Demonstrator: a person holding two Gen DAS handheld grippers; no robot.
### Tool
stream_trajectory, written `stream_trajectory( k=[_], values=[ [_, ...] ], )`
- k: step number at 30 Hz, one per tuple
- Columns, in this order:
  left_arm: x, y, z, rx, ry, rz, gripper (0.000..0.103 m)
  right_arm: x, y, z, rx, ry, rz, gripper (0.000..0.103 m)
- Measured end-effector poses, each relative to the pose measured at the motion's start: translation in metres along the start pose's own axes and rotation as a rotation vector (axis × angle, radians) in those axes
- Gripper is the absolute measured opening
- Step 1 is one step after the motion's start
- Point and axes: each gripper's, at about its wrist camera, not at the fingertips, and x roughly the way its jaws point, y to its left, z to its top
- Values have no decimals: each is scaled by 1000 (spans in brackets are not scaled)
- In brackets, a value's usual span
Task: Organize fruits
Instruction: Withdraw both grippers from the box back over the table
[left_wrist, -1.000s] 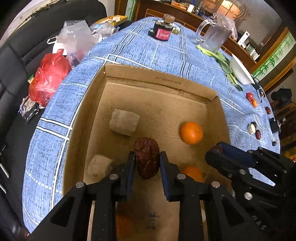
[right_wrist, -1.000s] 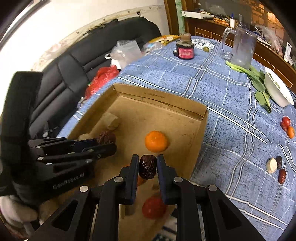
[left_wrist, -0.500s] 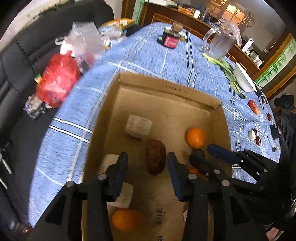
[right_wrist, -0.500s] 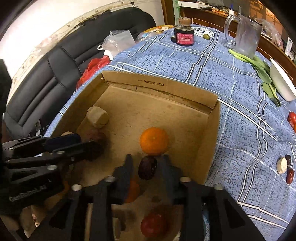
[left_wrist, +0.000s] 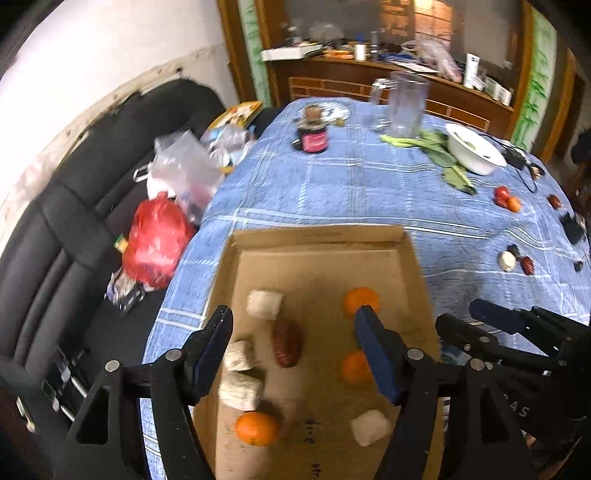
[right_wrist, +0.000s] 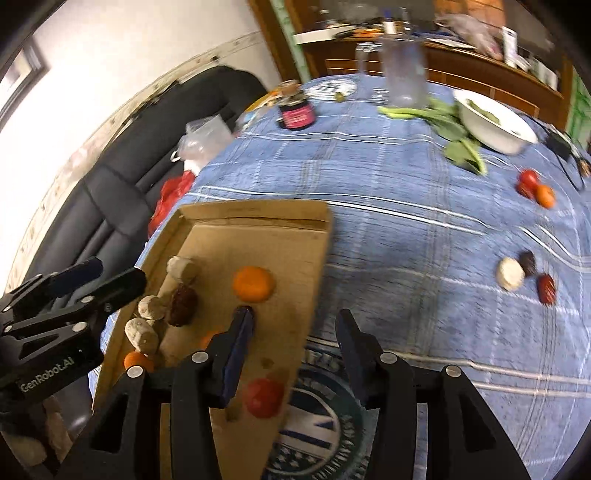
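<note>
Both your dates now lie dropped in the box (left_wrist: 413, 266); left gripper (left_wrist: 295, 347) and right gripper (right_wrist: 291, 341) jaws gape wide, empty.

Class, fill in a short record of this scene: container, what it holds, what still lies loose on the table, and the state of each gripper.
container: cardboard box on the blue checked tablecloth
in box: oranges, a dark red date, pale lumps, a red tomato
loose on cloth: pale lump and dates, tomato and orange
left gripper: open, empty
right gripper: open, empty
</note>
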Motion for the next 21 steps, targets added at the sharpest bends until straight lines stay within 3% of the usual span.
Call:
stream_trajectory(
  k=[7,21],
  values=[
    [-6,-38,3,69,-9,-43,69,-15,-37,-15,80,2,-31,52],
    [3,-93,-4,106,56,-97,69,-39,-95,-44,168,9,-56,52]
  ],
)
